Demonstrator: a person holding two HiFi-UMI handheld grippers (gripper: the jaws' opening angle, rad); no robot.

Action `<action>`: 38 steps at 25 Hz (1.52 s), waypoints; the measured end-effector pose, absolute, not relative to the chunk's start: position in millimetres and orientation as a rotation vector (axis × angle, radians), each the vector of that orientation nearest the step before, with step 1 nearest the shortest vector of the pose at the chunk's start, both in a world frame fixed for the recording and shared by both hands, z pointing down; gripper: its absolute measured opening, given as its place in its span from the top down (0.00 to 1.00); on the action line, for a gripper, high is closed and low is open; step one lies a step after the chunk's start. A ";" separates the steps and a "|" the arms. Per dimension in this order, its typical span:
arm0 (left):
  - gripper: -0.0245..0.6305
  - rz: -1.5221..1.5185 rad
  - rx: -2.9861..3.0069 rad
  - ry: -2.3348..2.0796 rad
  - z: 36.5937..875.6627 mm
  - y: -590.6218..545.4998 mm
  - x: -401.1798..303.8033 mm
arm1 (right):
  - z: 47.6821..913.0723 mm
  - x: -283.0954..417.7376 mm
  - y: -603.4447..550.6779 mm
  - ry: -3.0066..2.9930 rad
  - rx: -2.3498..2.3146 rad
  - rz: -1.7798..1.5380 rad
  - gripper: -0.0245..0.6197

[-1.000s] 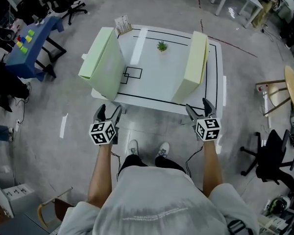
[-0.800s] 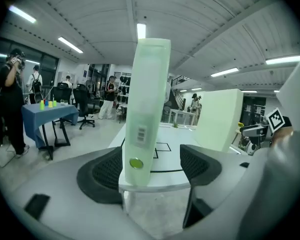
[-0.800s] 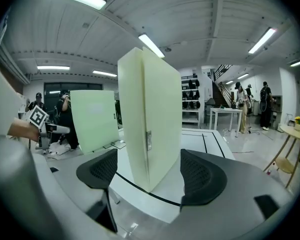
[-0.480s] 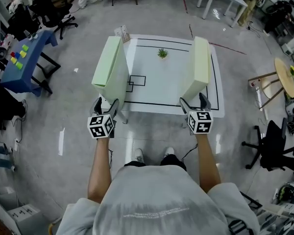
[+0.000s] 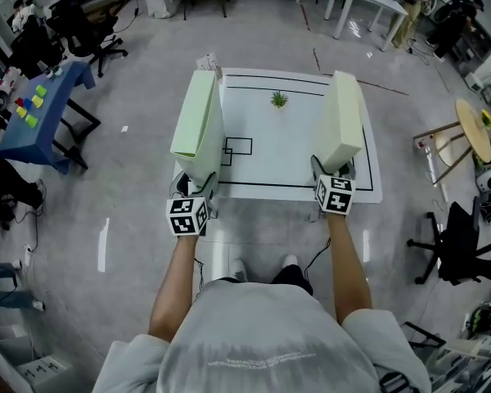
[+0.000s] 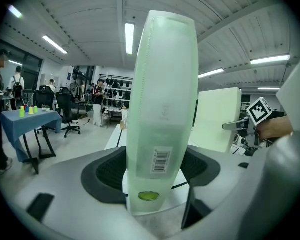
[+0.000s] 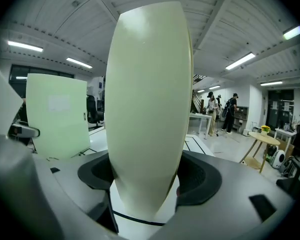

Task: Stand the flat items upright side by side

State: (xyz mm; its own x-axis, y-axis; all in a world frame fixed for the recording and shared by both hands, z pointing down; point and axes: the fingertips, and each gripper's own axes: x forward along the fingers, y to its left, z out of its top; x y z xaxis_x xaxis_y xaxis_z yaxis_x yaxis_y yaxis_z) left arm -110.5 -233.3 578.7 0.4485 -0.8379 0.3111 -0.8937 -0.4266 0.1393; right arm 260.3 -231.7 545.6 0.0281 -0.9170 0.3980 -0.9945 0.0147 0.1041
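Two flat boxes stand on edge on the white table (image 5: 278,158), with a wide gap between them. The pale green box (image 5: 198,129) is at the left side; my left gripper (image 5: 195,188) grips its near end, barcode label facing me (image 6: 161,161). The cream box (image 5: 341,125) is at the right side, its near end in my right gripper (image 5: 333,170). Both grippers' jaws have just been closing, each with its box between the pads and pressed on both sides (image 6: 155,184) (image 7: 145,184). Each gripper view shows the other box across the table (image 6: 217,119) (image 7: 57,114).
A small green plant (image 5: 279,99) sits at the table's back centre and a card stand (image 5: 206,61) at its back left corner. A black rectangle (image 5: 239,146) is drawn on the top. A blue table (image 5: 41,109), a round wooden stool (image 5: 475,129) and office chairs (image 5: 454,252) stand around.
Both boxes have swung from leaning outwards to standing upright. Both grippers have moved forward to the table's front edge, still holding the boxes.
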 end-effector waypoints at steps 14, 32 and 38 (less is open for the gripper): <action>0.45 0.269 2.497 -1.346 572.8 -244.3 -41.2 | 545.5 233.4 -213.7 -2.025 1.875 0.352 0.41; 0.45 0.297 2.571 -1.185 568.1 -231.2 69.3 | 546.8 221.1 -209.9 -2.101 1.788 0.353 0.42; 0.45 0.321 2.591 -1.140 569.1 -225.2 92.0 | 548.0 216.9 -211.2 -2.124 1.730 0.348 0.42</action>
